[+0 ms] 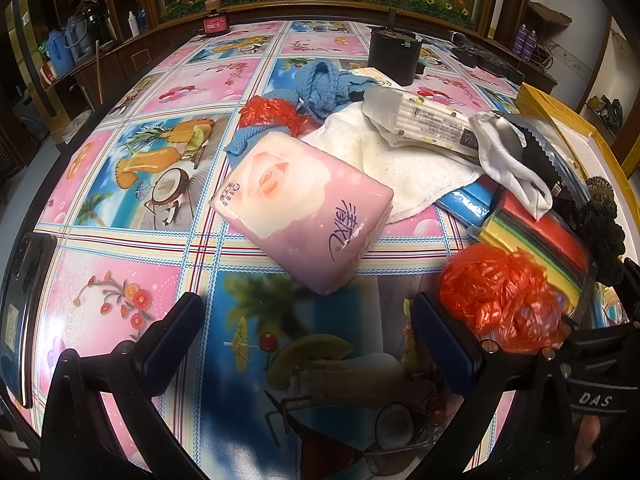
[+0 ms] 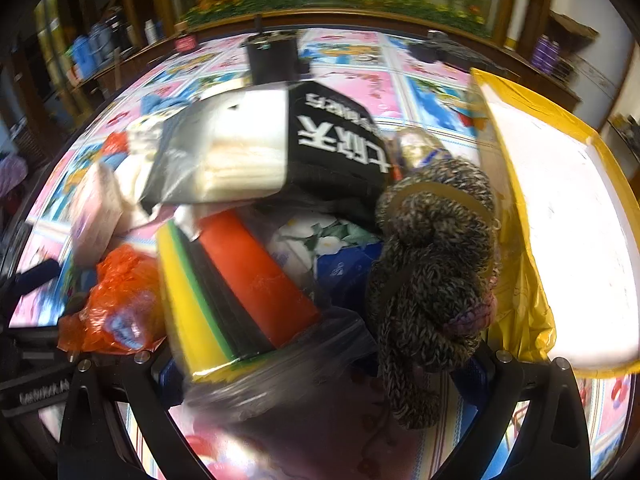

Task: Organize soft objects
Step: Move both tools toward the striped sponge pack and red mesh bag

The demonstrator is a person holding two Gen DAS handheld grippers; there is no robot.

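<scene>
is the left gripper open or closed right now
Open: the left gripper has its pads wide apart, with only tablecloth between them.

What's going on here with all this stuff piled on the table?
A person with a two-finger gripper in each hand is sorting soft things heaped on a table with a bright patterned cover. The left gripper is open and empty, hovering just short of a pink tissue pack. The right gripper is pushed into the pile around a bagged stack of coloured sheets and a knot of speckled yarn; whether it grips anything is unclear. A yellow-edged box sits beside the heap.
</scene>
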